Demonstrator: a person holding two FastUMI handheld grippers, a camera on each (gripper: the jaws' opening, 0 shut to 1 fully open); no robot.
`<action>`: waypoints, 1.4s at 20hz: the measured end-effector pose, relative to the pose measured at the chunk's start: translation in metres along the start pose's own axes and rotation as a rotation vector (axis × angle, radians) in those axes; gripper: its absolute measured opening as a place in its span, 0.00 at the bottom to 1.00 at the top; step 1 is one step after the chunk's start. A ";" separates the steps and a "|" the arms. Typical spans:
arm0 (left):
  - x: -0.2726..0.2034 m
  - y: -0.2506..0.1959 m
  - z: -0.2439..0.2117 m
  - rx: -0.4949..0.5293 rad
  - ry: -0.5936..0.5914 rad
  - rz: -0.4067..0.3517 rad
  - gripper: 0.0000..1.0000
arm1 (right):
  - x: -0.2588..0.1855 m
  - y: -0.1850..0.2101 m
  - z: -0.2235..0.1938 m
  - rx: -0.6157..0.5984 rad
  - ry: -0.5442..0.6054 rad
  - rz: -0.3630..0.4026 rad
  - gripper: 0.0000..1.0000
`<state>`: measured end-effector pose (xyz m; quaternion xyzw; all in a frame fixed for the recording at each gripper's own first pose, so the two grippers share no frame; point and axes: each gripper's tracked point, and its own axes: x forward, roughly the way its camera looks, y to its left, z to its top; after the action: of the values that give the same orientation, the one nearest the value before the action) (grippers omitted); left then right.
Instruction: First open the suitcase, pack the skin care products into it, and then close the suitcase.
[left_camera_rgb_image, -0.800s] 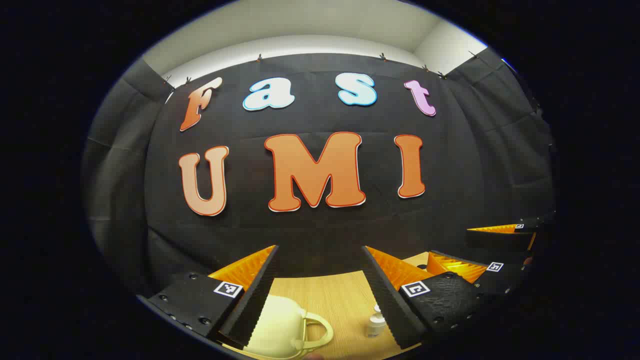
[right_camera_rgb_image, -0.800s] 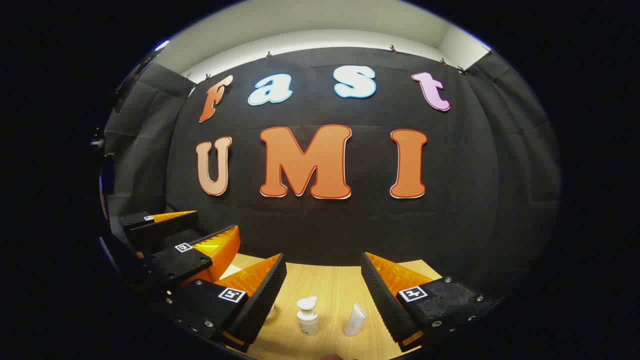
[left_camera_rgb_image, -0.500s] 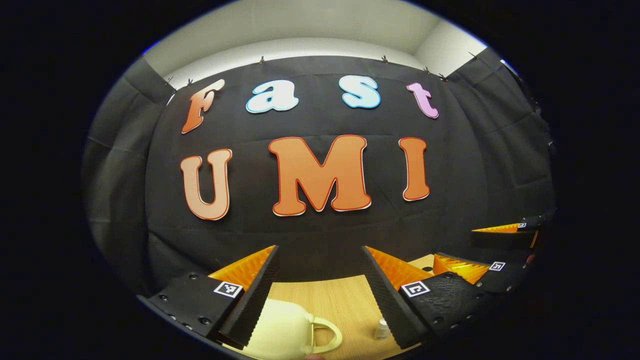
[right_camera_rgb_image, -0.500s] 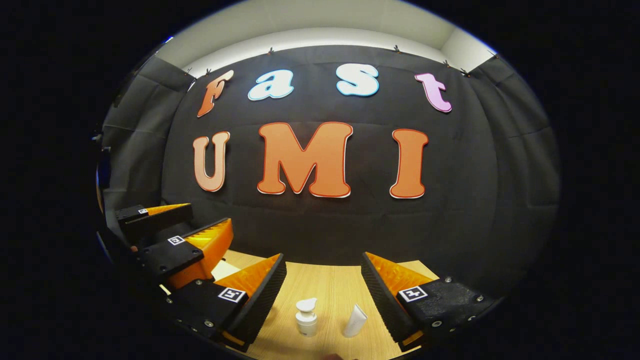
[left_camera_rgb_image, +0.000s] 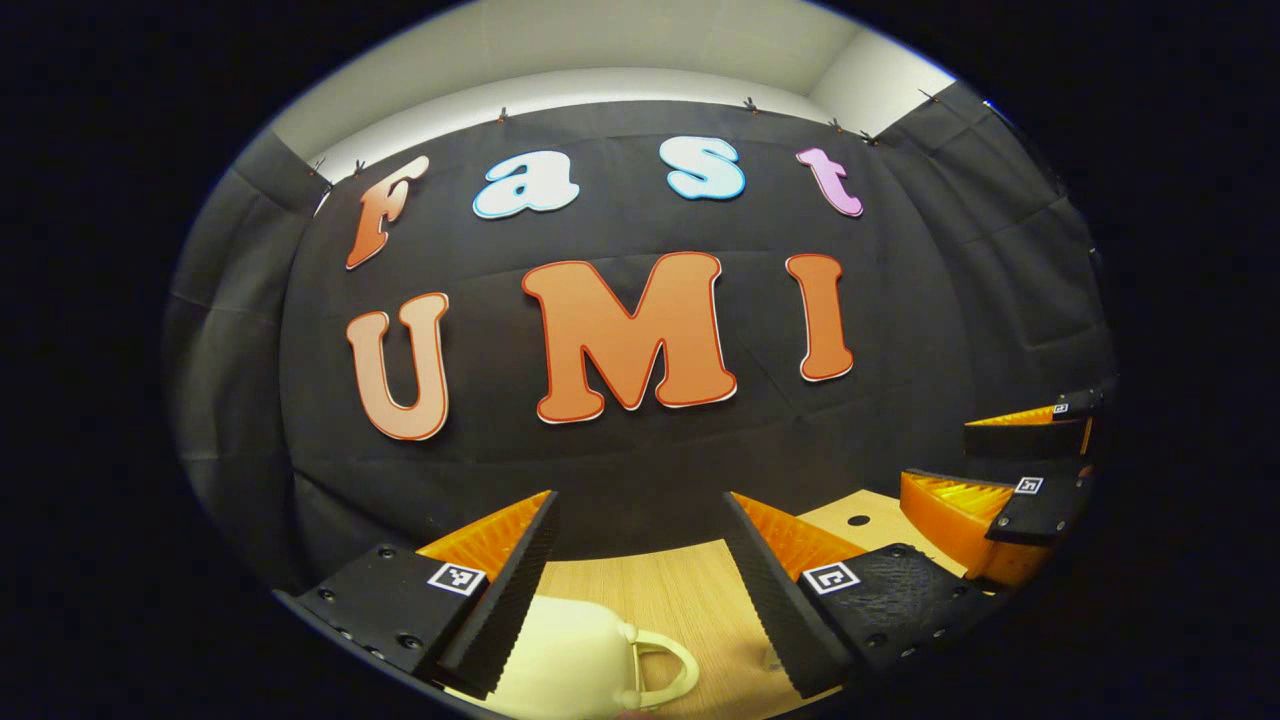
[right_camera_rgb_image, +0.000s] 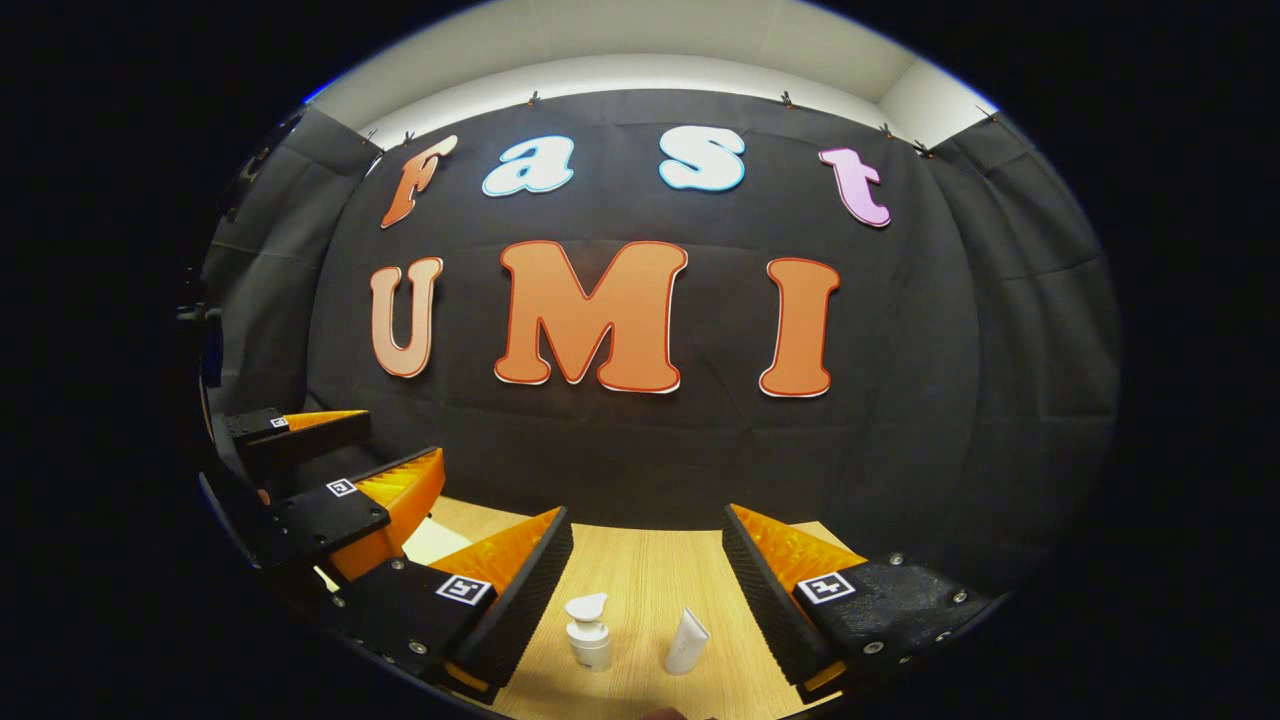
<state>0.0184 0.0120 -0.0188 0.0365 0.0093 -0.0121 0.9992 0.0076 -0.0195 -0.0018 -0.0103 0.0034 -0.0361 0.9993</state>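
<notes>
In the left gripper view, a cream suitcase (left_camera_rgb_image: 575, 655) with a loop handle (left_camera_rgb_image: 665, 672) lies shut on the wooden table (left_camera_rgb_image: 660, 590), low between my fingers. My left gripper (left_camera_rgb_image: 640, 497) hangs open above it, touching nothing. In the right gripper view, a white pump bottle (right_camera_rgb_image: 588, 632) and a white tube (right_camera_rgb_image: 686, 642) stand side by side on the table (right_camera_rgb_image: 640, 560). Above them my right gripper (right_camera_rgb_image: 646, 512) is open and holds nothing. Each view also shows the other gripper, open: the right one (left_camera_rgb_image: 935, 452) and the left one (right_camera_rgb_image: 402, 435).
The black cloth wall (left_camera_rgb_image: 640, 470) rises close behind the table's far edge. A small round hole (left_camera_rgb_image: 858, 520) sits in the tabletop near the right gripper. A pale patch (right_camera_rgb_image: 432, 540) shows beside the left gripper; I cannot tell what it is.
In the left gripper view a small bottle by my right finger has slipped out of sight, and the suitcase handle has shifted right. The right gripper has drifted up and away. The bottle and tube shifted slightly left.
</notes>
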 end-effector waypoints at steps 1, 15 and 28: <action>0.001 -0.001 -0.001 0.014 0.002 -0.007 1.00 | -0.001 -0.004 0.001 -0.001 -0.004 -0.005 0.95; 0.009 -0.034 -0.135 0.327 0.245 -0.168 0.99 | -0.005 -0.071 0.008 -0.053 -0.012 -0.142 0.95; 0.005 -0.042 -0.248 0.644 0.410 -0.312 1.00 | -0.009 -0.081 0.004 -0.059 0.003 -0.177 0.95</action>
<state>0.0184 -0.0114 -0.2694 0.3471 0.2096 -0.1580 0.9004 -0.0069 -0.0993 0.0039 -0.0400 0.0053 -0.1243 0.9914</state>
